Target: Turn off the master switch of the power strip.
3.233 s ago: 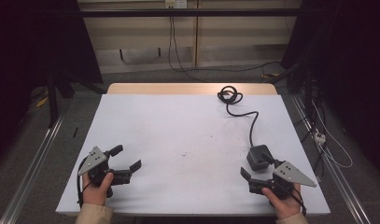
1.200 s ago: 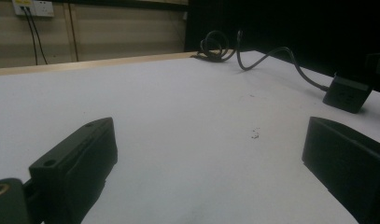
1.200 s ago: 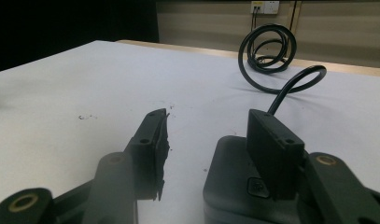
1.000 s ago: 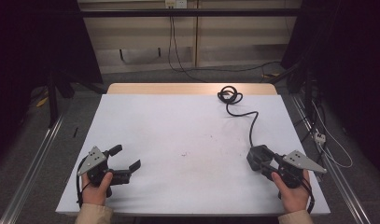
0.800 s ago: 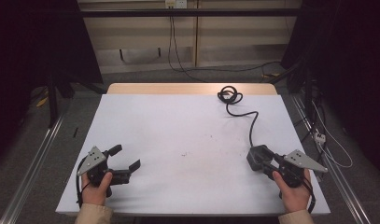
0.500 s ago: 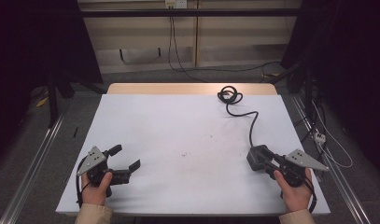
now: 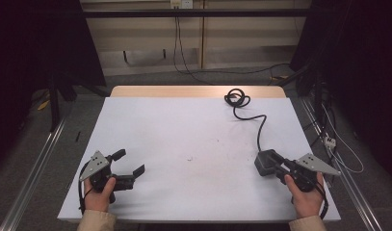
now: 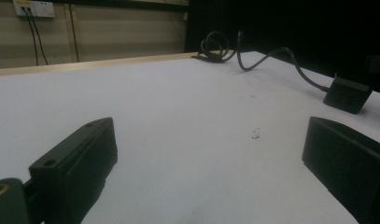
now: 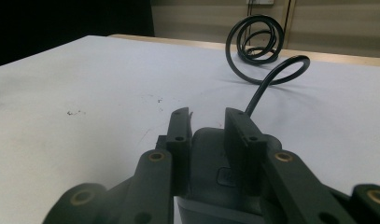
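A black power adapter lies on the white table near its right front corner. Its cable runs back to a coil at the far edge. My right gripper reaches the adapter's near side. In the right gripper view its jaws stand narrow, closed on the adapter at the right gripper. My left gripper rests at the front left, open with nothing between its fingers. In the left gripper view the left gripper faces bare table, with the adapter far off.
The coil stands up from the table behind the adapter. A wooden strip edges the table's far side. Metal rails run along the floor on both sides, and loose cables lie at the right.
The right gripper moved forward from the front edge onto the adapter and narrowed its jaws. Over the last second it barely shifts. The left gripper stays put.
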Demonstrator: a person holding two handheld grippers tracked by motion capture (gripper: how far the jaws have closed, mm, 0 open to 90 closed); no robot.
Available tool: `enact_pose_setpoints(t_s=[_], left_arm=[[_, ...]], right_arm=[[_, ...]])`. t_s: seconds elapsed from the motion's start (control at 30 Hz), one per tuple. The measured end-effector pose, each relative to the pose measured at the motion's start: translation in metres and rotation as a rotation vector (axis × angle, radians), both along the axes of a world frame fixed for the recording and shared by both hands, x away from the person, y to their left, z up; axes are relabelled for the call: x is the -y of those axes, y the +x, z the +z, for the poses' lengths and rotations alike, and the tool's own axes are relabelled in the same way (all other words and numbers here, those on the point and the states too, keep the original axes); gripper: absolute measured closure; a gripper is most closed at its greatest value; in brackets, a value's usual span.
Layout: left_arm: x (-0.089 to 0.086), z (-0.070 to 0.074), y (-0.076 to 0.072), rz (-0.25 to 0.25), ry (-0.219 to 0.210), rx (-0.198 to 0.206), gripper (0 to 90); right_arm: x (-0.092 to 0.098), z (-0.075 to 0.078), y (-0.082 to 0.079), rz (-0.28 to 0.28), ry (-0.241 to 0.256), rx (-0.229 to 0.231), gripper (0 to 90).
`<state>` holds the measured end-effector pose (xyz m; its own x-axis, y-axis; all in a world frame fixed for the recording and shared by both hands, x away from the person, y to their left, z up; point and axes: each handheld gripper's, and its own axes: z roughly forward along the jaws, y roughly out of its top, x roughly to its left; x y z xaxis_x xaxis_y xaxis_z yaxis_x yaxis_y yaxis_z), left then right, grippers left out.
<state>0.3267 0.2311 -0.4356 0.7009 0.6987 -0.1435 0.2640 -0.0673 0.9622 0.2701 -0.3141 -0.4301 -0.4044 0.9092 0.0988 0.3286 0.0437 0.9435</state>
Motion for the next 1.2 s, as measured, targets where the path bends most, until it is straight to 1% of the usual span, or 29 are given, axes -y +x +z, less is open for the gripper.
enact_pose_setpoints(t_s=[0.4, 0.9, 1.2], left_arm=[[0.0005, -0.0004, 0.0001, -0.003, 0.005, -0.002, 2.8], [0.0007, -0.0007, 0.0004, -0.01, 0.013, -0.002, 2.8], [0.0006, -0.0007, 0.0002, -0.007, 0.011, -0.002, 2.8]], right_arm=[[0.0029, -0.0007, 0.0005, 0.001, 0.002, -0.007, 77.6], [0.0076, -0.0019, 0.0008, -0.014, -0.004, -0.013, 79.6], [0.0088, -0.0031, 0.001, -0.009, -0.012, -0.019, 81.8]])
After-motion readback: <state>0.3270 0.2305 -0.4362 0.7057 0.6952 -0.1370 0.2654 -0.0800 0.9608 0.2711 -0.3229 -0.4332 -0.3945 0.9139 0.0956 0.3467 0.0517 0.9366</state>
